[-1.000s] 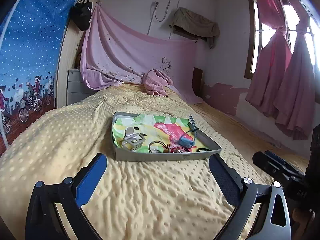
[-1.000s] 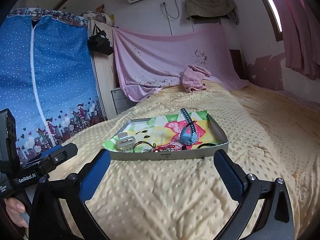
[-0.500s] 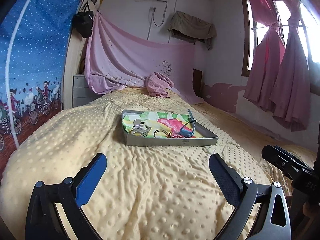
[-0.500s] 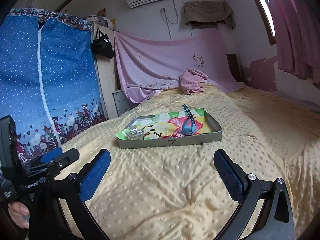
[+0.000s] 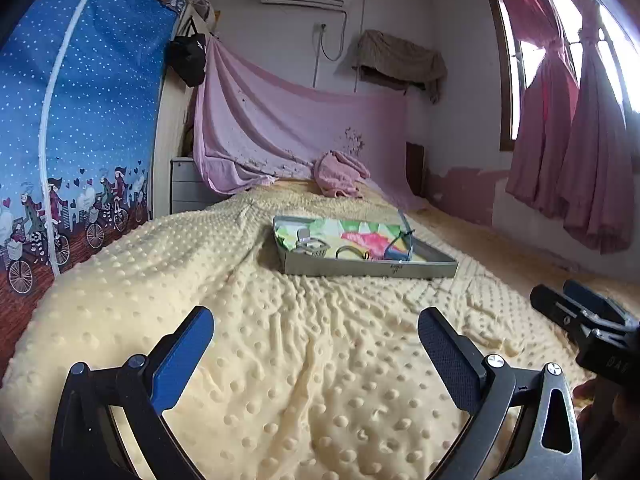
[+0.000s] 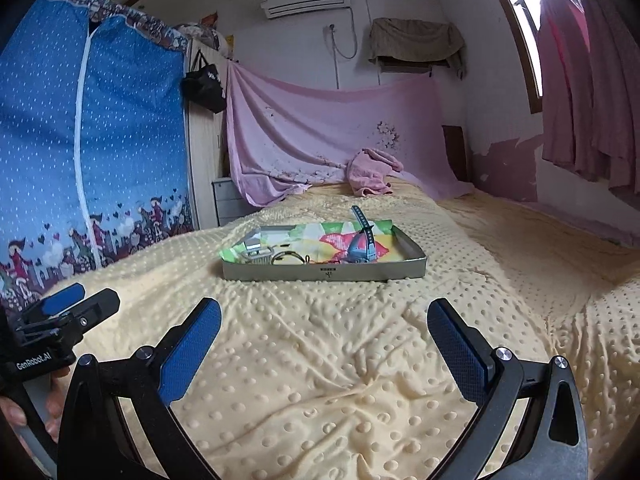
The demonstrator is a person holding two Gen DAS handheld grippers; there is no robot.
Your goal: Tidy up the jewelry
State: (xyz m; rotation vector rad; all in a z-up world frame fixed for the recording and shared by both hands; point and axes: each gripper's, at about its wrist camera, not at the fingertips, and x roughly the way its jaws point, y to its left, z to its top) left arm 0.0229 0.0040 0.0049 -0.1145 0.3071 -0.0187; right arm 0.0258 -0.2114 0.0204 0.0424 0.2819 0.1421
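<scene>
Left wrist view: the left gripper [image 5: 312, 340] is seen nearest, its blue-padded fingers [image 5: 184, 354] spread wide with nothing held between them, above a yellow dotted blanket [image 5: 320, 380] spread over the bed. Low at the right edge, the right gripper [image 5: 580, 312] is seen; in its own view the right gripper [image 6: 324, 338] is likewise held wide open and empty. Farther off, well apart from both grippers, a grey tray [image 6: 320, 273] is set on the blanket. Inside it, on a colourful lining [image 6: 316, 236], a blue watch [image 6: 362, 246], a ring-shaped bangle [image 6: 286, 258] and a small metal basket [image 5: 314, 247] are laid. Beyond, a pink cloth [image 6: 372, 174] is bunched at the head of the bed.
</scene>
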